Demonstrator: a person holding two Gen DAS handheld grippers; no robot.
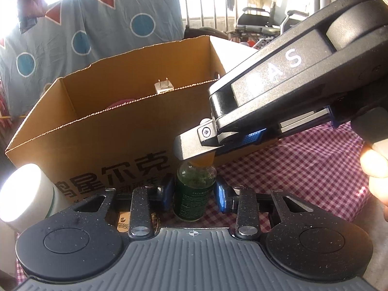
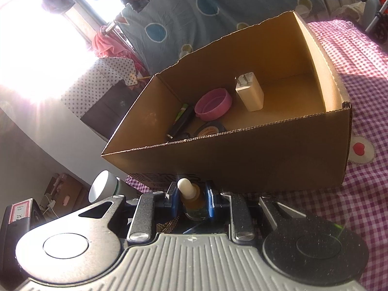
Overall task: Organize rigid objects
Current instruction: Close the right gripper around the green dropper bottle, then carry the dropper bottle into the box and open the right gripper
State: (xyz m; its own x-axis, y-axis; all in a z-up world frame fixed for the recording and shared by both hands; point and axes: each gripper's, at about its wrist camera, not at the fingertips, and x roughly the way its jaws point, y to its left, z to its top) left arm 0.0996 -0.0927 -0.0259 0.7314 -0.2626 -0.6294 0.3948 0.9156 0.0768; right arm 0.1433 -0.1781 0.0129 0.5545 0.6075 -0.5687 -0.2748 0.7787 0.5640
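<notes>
A small green glass dropper bottle [image 1: 194, 191] stands upright on the checked cloth in front of an open cardboard box [image 1: 101, 135]. My left gripper [image 1: 194, 194] has its blue pads on either side of the bottle's body, just apart from it. My right gripper [image 2: 191, 200] comes in from above and is shut on the bottle's amber neck [image 2: 194, 201], with the white rubber bulb [image 2: 185, 188] sticking up. The right gripper also shows in the left wrist view [image 1: 196, 149]. The box [image 2: 242, 160] holds a white charger plug [image 2: 249, 92], a pink lid [image 2: 213, 105], a dark pen-like item [image 2: 180, 122] and a round tin [image 2: 209, 131].
A white cylindrical jar [image 1: 26, 191] stands left of the bottle, also in the right wrist view [image 2: 104, 189]. The pink checked cloth [image 2: 359, 77] covers the surface right of the box. A blue patterned sheet [image 1: 97, 24] hangs behind. A wheelchair [image 1: 264, 21] stands far back.
</notes>
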